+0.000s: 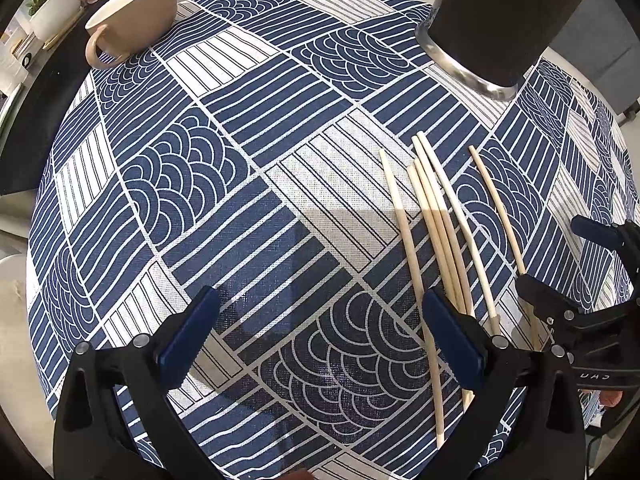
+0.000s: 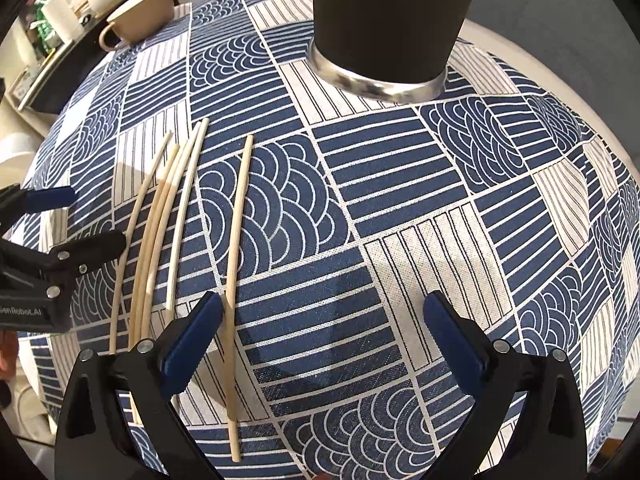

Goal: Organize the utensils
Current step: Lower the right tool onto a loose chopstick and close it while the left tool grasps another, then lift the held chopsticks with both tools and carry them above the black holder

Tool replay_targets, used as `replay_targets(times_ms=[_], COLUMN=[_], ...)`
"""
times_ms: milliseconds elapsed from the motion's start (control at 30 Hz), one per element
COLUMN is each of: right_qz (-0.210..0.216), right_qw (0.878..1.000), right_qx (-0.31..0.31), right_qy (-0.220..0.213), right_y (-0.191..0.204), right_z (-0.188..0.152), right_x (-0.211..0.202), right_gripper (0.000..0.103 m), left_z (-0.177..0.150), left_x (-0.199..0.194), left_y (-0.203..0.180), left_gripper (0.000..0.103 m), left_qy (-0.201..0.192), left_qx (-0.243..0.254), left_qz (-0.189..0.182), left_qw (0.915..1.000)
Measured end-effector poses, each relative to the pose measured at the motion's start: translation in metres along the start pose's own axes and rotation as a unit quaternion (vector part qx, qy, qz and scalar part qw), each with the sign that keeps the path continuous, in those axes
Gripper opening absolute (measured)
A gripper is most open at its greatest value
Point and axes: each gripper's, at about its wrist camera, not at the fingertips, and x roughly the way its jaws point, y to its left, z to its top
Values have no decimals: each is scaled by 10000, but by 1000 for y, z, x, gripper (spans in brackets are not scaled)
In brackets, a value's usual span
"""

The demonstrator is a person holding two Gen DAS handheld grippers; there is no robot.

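Observation:
Several pale wooden chopsticks (image 1: 434, 216) lie loose on the blue-and-white tablecloth, roughly side by side. My left gripper (image 1: 320, 332) hangs open over bare cloth just left of them, its right finger (image 1: 452, 340) lying over their near ends. My right gripper (image 2: 322, 340) is open too. A lone chopstick (image 2: 240, 208) runs just inside its left finger (image 2: 192, 344), untouched by the pads. The other chopsticks (image 2: 158, 216) lie further left. A tall black holder (image 2: 384, 20) with a metal base stands upright beyond them.
A beige cup (image 1: 132, 16) sits at the table's far left edge. Behind it is a shelf with a white plant pot (image 1: 52, 8) and jars. Each gripper shows in the other's view: right gripper (image 1: 560, 256), left gripper (image 2: 80, 220). The patterned tablecloth (image 1: 240, 160) covers a round table.

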Motion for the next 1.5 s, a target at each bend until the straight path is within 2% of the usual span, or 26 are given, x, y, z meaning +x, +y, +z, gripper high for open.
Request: replay_targets(times_ms=[133,433,500,533,567,600,667,733,767,800,833,900,1000,1100,1367,1500], right_qz=[-23,-19,-12,-5,-3,5,16,-29,-60,57,151,307,725,945,851,838], right_qw=[9998,9996,9996,9995,9996,9996,9995,9994,9994,9993,9992,9986,9945,9902,9905,9903], right_qx=[19,-50,-82,-95,-105,-116,-135,-104,-60,6,62,198,598,892,973,1034], right_qy=[190,273,287,286,272,262,278,325,346,363,372,393,464,511,461,402], right_y=[1,1,1,0,-1,-3,-8,-14,-18,-23,-28,-36,-53,-65,-75,-92], right_z=[8,14,13,14,14,15,16,20,22,23,24,25,29,30,15,8], right_x=[4,5,5,3,1,-3,-10,-10,-10,-10,-9,-9,-7,-5,-14,-22], right_gripper=[97,96,92,83,68,60,25,5,5,5,5,5,5,5,5,5], left_z=[-4,-8,-10,-11,-17,-19,-25,-30,-33,-35,-37,-41,-46,-48,-52,-52], left_x=[3,5,6,5,2,-1,-10,-14,-16,-17,-17,-18,-19,-20,-26,-33], left_y=[-7,-5,-7,-6,-7,-5,0,4,6,9,11,16,25,31,43,43], left_gripper=[99,98,96,93,90,83,66,37,30,15,9,5,5,5,5,5], left_qy=[-161,-78,-87,-93,-108,-116,-131,-103,-72,-40,-1,34,86,157,233,202], left_qx=[55,-321,-370,-403,-434,-489,-560,-620,-649,-685,-731,-779,-855,-791,-716,-657], left_qz=[241,295,318,324,337,350,360,366,340,304,246,187,89,65,107,135], left_qw=[9996,9990,9988,9986,9984,9981,9977,9974,9973,9972,9970,9968,9963,9967,9971,9975])
